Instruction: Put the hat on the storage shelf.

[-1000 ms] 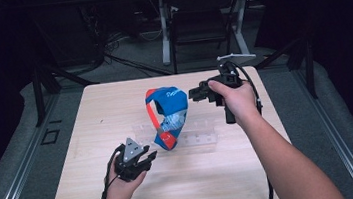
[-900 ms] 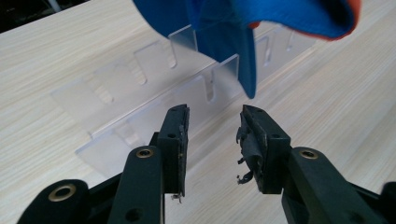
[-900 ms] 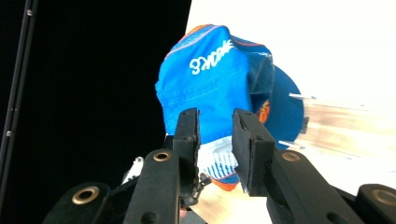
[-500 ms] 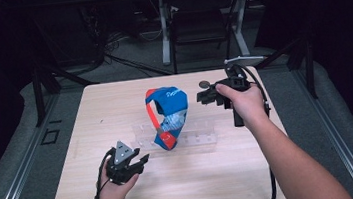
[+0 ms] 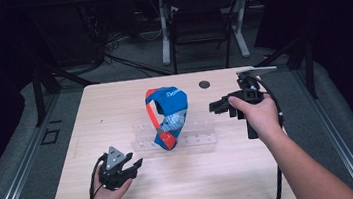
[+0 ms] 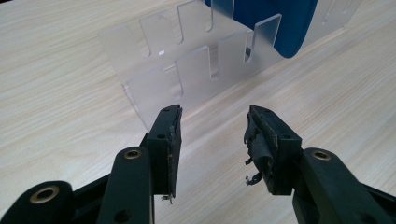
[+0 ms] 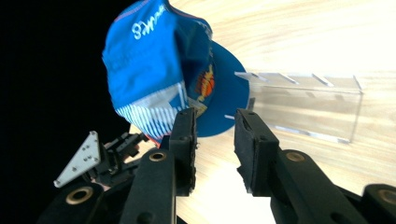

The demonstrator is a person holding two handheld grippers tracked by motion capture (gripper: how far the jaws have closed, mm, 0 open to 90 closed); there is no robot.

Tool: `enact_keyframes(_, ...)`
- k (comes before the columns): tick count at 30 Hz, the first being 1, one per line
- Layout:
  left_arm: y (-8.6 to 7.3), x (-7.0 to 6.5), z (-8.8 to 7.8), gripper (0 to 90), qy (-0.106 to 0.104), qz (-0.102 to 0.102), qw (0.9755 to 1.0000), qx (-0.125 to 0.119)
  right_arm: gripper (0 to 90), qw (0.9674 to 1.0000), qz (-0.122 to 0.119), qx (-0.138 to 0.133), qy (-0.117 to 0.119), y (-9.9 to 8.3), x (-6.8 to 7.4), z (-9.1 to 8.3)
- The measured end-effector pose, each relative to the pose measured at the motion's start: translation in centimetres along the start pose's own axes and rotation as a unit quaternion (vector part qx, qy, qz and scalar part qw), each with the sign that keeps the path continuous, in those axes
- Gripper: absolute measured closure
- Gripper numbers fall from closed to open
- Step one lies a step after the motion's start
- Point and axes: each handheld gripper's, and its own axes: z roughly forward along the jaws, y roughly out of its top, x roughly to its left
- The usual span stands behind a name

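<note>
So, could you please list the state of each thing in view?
Left tongs: open, empty, over the table.
Right tongs: open, empty, aimed at the cap.
Cap: standing on edge in the rack.
Clear slotted rack: upright on the table.

Blue cap (image 5: 168, 114) with red brim edge and white lettering stood upright, slotted into clear acrylic rack (image 5: 193, 134), toward the rack's left half. Basketball logo showed on its side in the right gripper view (image 7: 205, 81). Rack (image 6: 196, 60) was a long, low, slotted holder, lying across the middle of the wooden table (image 5: 233, 173), well clear of all edges.
</note>
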Motion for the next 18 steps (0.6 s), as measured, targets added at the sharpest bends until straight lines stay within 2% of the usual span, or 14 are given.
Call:
enact_keyframes(9, -1.4, 0.5, -0.3, 53.6, 0.004, -0.012, 0.9999, 0.004, 62.3, 0.9997, -0.01, -0.017, -0.014, -2.7, -2.4, -0.2)
enact_keyframes(12, -1.8, 0.7, -0.3, 53.6, 0.002, -0.01, 0.9999, 0.006, 61.1, 0.9991, -0.022, -0.027, -0.024, -4.1, -3.4, -0.4)
enact_keyframes(18, -1.8, 0.6, -0.2, 53.7, -0.004, -0.009, 1.0, 0.004, 59.0, 0.9985, -0.035, -0.034, -0.026, -5.7, -4.2, -0.3)
